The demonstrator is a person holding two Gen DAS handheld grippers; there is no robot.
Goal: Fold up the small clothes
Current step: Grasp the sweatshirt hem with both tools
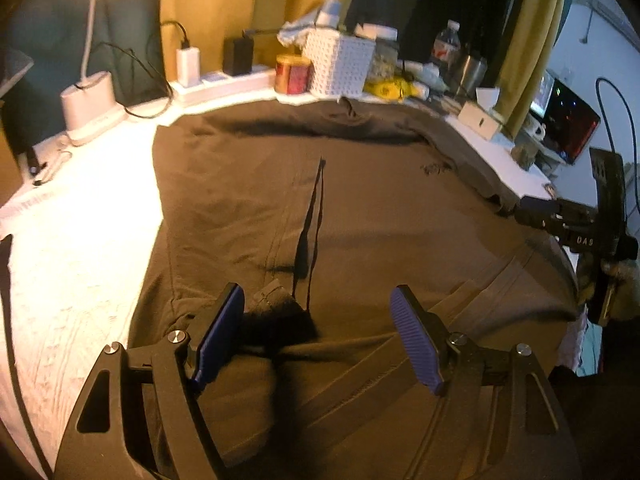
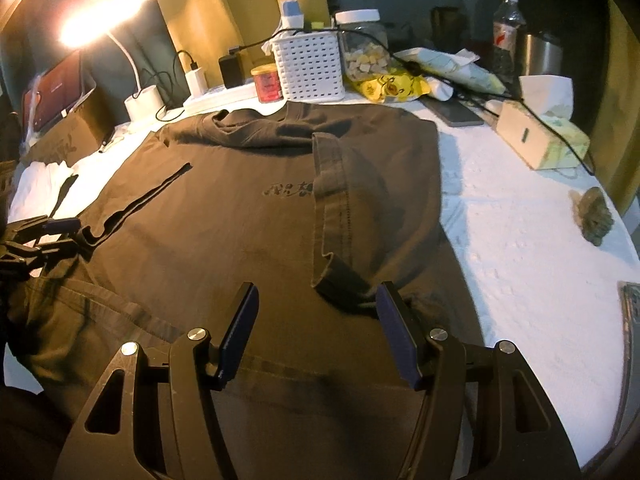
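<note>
A dark brown T-shirt lies flat on the white table cover, neck at the far side and hem toward me. Its right sleeve is folded in over the chest print. In the left wrist view a narrow dark fold line runs down the middle. My left gripper hangs open over the near hem, with a bump of cloth beside its left pad, not pinched. My right gripper is open above the hem, just in front of the folded sleeve's end. Each gripper shows at the other view's edge.
Along the far edge stand a lit desk lamp, a power strip with chargers, a red tin, a white basket, a jar, a bottle and a tissue box. A small brownish lump lies on the cover at right.
</note>
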